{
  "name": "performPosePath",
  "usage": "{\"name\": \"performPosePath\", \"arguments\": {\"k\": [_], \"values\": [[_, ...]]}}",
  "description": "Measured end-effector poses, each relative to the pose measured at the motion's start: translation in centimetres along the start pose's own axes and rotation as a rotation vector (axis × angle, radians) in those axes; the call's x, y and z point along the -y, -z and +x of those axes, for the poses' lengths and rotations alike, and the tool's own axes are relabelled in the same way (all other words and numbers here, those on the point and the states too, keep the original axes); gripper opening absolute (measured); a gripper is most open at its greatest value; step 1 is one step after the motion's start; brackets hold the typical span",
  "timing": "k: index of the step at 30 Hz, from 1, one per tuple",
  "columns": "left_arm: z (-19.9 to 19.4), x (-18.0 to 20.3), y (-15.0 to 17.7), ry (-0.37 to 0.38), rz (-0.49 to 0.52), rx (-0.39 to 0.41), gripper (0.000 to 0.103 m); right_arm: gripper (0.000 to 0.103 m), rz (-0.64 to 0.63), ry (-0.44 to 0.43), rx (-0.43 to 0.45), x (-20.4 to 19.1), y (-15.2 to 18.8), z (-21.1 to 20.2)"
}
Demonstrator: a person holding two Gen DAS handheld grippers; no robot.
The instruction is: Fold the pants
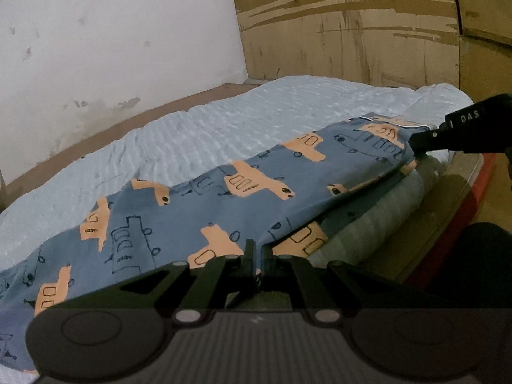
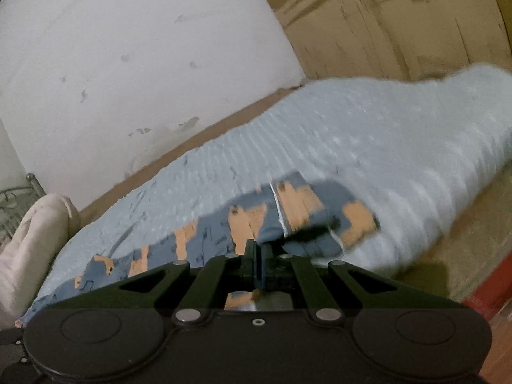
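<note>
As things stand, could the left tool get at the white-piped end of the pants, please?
Probably not freely: the left tool is shut on the pants at their near edge, and the right tool already occupies the far white-piped end.

Scuffed white wall [image 1: 112, 32], taped cardboard panels [image 1: 352, 25] (worn) — pale blue ribbed bedcover [image 1: 224, 121], dim light

Lt-blue quilt [image 1: 224, 121], cardboard [image 1: 352, 25], wall [image 1: 112, 32].
</note>
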State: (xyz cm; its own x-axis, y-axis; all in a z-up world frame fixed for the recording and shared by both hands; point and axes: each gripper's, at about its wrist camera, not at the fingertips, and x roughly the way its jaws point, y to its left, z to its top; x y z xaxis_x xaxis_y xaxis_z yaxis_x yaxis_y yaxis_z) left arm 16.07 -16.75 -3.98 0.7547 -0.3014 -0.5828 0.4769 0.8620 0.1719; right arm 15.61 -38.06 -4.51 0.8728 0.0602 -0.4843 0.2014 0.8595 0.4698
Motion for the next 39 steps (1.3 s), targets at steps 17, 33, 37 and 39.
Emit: {"name": "performPosePath", "arguments": {"k": [17,33,37,39], "values": [[-0.5,0.0,-1.2,-0.052,-0.040,0.035,0.001,0.013,0.073,-0.023,0.042,3.0,-3.8,2.8],[0.8,1.6,-1.0,-0.002,0.003,-0.001,0.004,0.006,-0.044,0.058,0.144,5.0,-3.7,2.3],[0.6,1.1,-1.0,0.015,-0.013,-0.005,0.018,0.017,-0.048,0.096,0.150,5.2,-2.8,2.3],[0.5,0.8,-0.9,0.023,-0.029,-0.003,0.045,0.024,-0.072,0.127,0.156,5.1,-2.5,2.2]]}}
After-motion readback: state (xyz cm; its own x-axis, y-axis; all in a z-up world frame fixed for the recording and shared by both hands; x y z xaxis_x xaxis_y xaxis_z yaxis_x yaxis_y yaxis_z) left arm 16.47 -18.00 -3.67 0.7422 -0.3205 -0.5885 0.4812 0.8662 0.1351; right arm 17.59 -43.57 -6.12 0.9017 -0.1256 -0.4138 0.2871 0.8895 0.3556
